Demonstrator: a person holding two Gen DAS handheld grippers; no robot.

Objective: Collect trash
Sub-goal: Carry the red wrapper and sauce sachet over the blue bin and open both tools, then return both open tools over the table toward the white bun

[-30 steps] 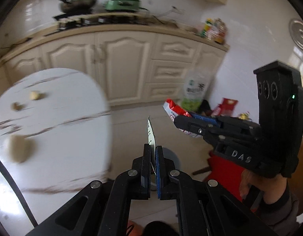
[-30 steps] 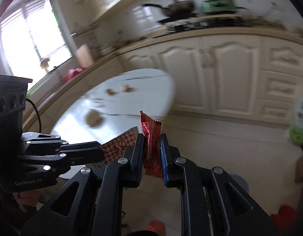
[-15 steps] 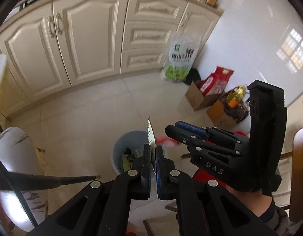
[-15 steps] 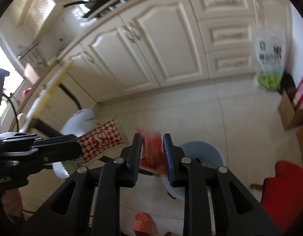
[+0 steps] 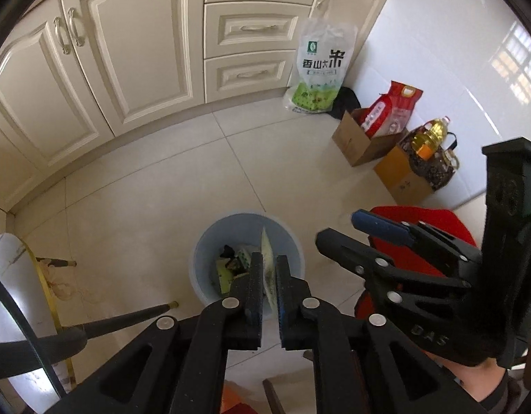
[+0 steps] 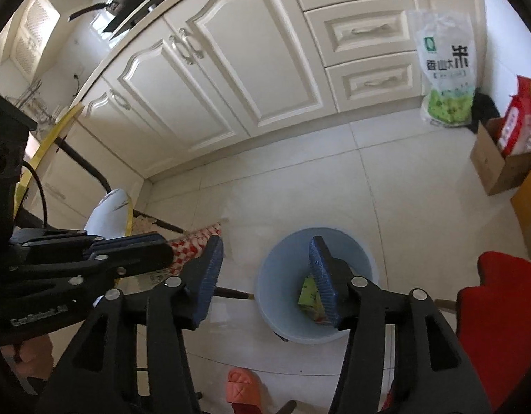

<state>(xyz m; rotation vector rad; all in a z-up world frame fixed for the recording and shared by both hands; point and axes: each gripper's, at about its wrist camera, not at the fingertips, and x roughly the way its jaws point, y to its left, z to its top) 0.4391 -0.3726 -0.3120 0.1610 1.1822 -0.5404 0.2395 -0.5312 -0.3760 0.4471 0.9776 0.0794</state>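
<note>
Your left hand-held gripper [image 5: 269,277] pinches a wrapper [image 5: 267,258] above the blue bin [image 5: 210,241], ready to drop it; your right hand-held gripper [image 6: 265,272] is open and empty.

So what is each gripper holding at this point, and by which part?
The left gripper pinches a checkered wrapper near its lower end, above the blue bin. The right gripper is open and holds nothing.

Your left gripper [image 5: 268,274] pointed downward with its jaws nearly closed on a thin wrapper [image 5: 267,252]. Your right gripper [image 6: 265,269], just beside it, had jaws spread wide.
</note>
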